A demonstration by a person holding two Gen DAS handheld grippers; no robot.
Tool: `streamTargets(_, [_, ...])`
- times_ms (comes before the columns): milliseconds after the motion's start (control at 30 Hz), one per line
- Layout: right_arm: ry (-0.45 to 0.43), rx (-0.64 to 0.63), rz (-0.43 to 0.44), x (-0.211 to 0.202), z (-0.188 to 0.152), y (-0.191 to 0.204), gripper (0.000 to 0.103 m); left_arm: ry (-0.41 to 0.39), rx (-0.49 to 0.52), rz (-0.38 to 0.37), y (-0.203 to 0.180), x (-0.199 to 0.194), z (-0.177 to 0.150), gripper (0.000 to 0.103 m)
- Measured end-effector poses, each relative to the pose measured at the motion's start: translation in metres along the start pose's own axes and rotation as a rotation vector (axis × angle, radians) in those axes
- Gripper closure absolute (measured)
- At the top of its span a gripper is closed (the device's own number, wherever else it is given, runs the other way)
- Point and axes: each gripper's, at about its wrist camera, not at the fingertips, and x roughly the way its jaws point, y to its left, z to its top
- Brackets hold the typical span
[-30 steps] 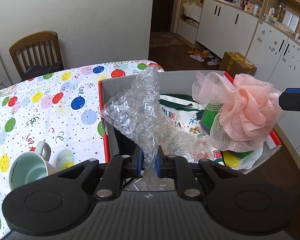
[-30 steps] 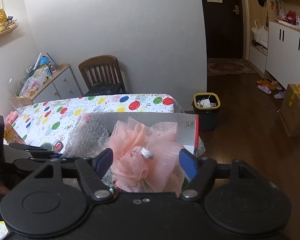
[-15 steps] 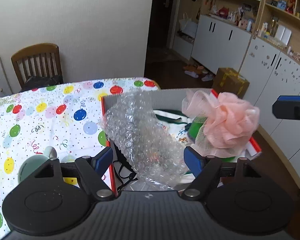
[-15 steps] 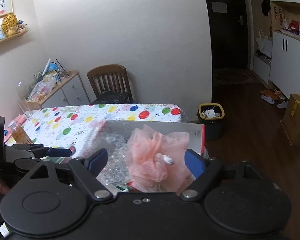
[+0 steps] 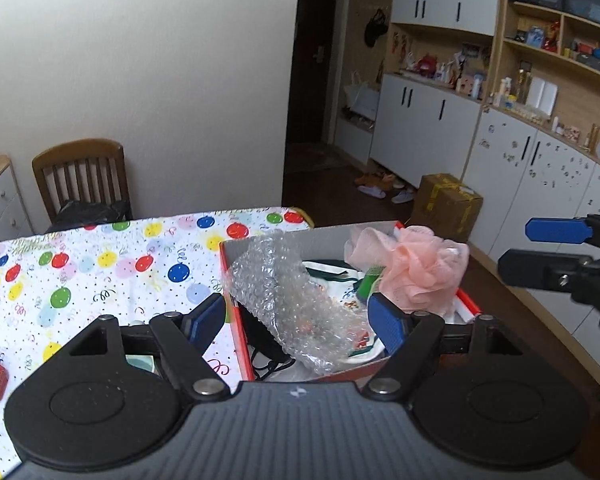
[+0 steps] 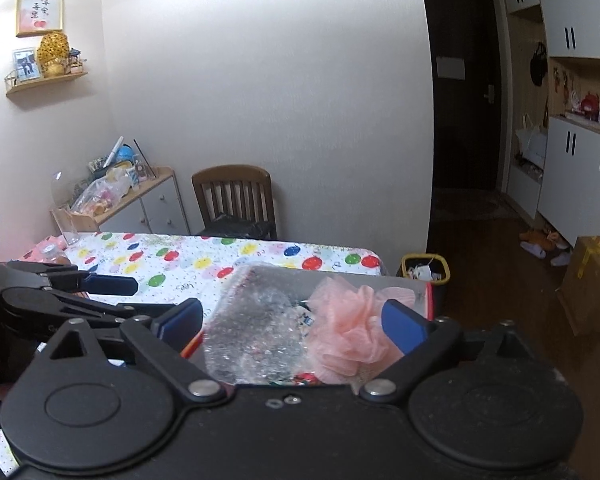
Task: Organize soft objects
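Two claws stand released, their jaws having just been opening and gripping nothing: the left claw (image 5: 298, 322) hangs before the bubble wrap (image 5: 288, 300), the right claw (image 6: 294, 320) before the pink bath pouf (image 6: 350, 326). One sheet of wrap and one pouf sit in the single red-edged box (image 5: 236, 320) on the worktop (image 5: 100, 276). The springy wrap, propped high against the box's wall, may unfold and tip over the rim, and the light pouf at the far corner may roll out.

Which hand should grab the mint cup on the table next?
Probably the left. The left gripper is open and empty, and the cup peeks out just under its fingers, left of the box. The right gripper, also open, faces the pink pouf on the box's far side.
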Motion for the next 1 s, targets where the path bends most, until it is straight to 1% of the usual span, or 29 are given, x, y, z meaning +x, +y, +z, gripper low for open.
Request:
streamTargets(133, [-0.026,0.005,-0.016,-0.010,-0.004,0.014,0.000,-0.041,0.007,-0.009,0.002,-0.020,-0.004,0.018])
streamTargets(200, [-0.038,0.010,-0.028,-0.014,-0.007,0.021,0.000,-0.057,0.004,-0.012,0.004,-0.030,-0.006,0.018])
streamTargets(267, [-0.048,0.021,-0.042,-0.018,-0.012,0.028,0.000,-0.066,0.003,-0.013,0.005,-0.038,-0.008,0.014])
streamTargets(333, [-0.048,0.046,-0.051,-0.021,-0.018,0.030,0.000,-0.068,-0.006,-0.013,0.007,-0.043,-0.010,0.007])
streamTargets(400, [-0.041,0.065,-0.061,-0.022,-0.024,0.033,0.000,-0.070,-0.021,-0.025,0.009,-0.048,-0.013,0.004])
streamTargets(633, [-0.034,0.118,-0.110,-0.031,-0.040,0.045,0.000,-0.066,-0.048,-0.039,0.010,-0.060,-0.024,0.002])
streamTargets(733, [-0.042,0.109,-0.123,-0.036,-0.042,0.054,0.000,-0.084,-0.047,-0.037,0.008,-0.069,-0.029,0.002])
streamTargets(900, [-0.054,0.132,-0.147,-0.041,-0.044,0.062,0.000,-0.112,-0.035,-0.029,0.005,-0.083,-0.033,0.002])
streamTargets(1000, [-0.056,0.127,-0.156,-0.042,-0.044,0.068,0.000,-0.113,-0.042,-0.022,0.007,-0.087,-0.034,0.002])
